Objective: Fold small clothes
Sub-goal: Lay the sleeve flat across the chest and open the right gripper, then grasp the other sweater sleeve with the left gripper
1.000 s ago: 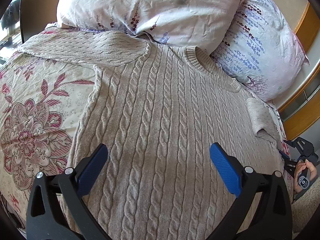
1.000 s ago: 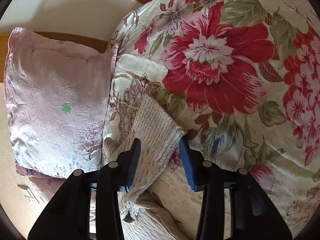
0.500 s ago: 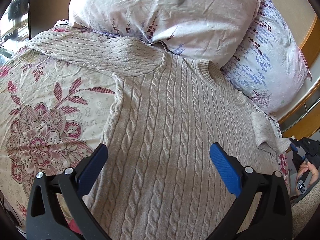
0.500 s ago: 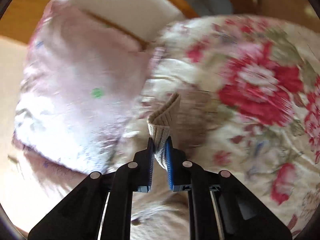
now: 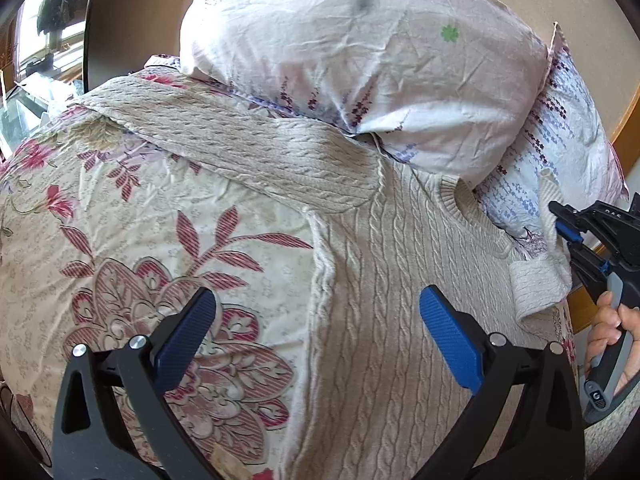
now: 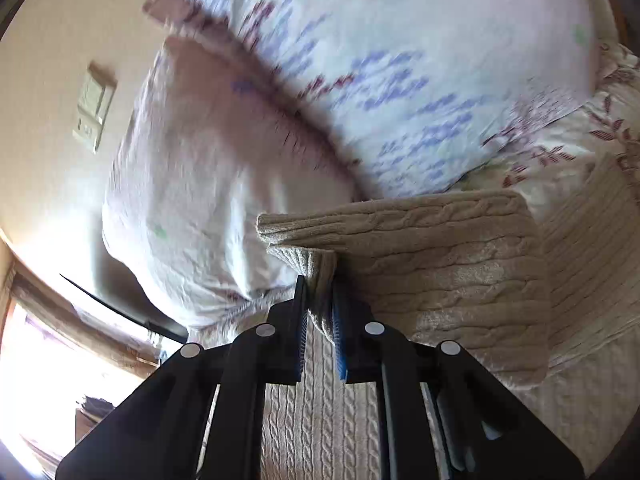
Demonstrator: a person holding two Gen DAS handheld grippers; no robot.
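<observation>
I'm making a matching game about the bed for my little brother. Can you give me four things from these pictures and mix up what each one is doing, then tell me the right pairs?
Things:
1. left tool
2. right tool
3. left sleeve
4. pillow

States:
A. lies spread flat across the flowery bedspread
B. shut on the right sleeve cuff
C. leans against the wall at the head of the bed
D. open, above the sweater, holding nothing

Right pairs: 1-D, 2-B, 3-A, 4-C
</observation>
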